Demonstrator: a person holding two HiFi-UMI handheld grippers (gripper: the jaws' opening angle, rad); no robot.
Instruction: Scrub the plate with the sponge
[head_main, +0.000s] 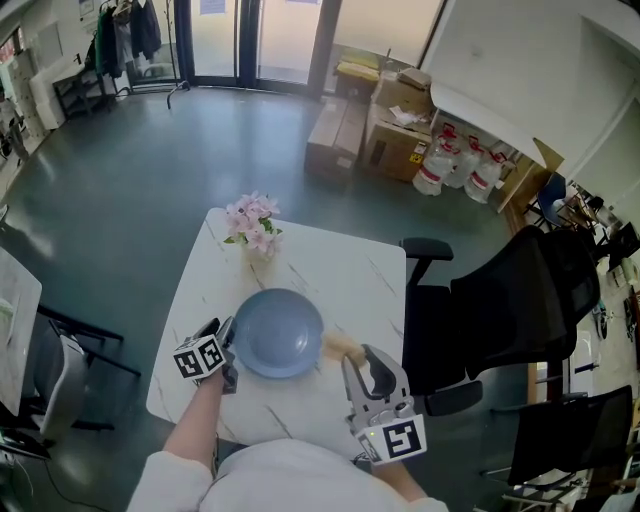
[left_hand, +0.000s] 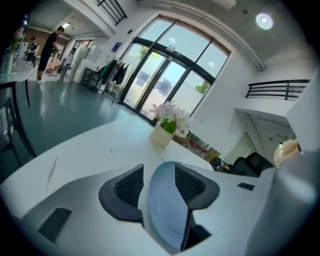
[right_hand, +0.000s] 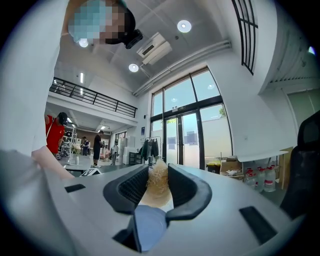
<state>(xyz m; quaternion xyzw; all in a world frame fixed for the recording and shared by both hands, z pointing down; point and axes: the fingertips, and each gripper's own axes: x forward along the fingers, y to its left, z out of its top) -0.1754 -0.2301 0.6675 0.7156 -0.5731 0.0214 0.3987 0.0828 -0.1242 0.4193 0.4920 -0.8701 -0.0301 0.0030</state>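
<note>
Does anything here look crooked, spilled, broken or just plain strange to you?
Nothing is spilled or broken. One oddity: the rim of the blue plate stands between the left tongs, yet their pads are apart, so it isn't gripped. The right tongs pinch the straw-like sponge beside the plate.

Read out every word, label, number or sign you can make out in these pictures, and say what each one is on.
Nothing here is readable.
Print on the cardboard boxes: too small.
Red labels on the jugs: too small.
The blue sign by the glass doors: blurred.
Squares on the left marker cube and right marker cube: patterns, no letters.
</note>
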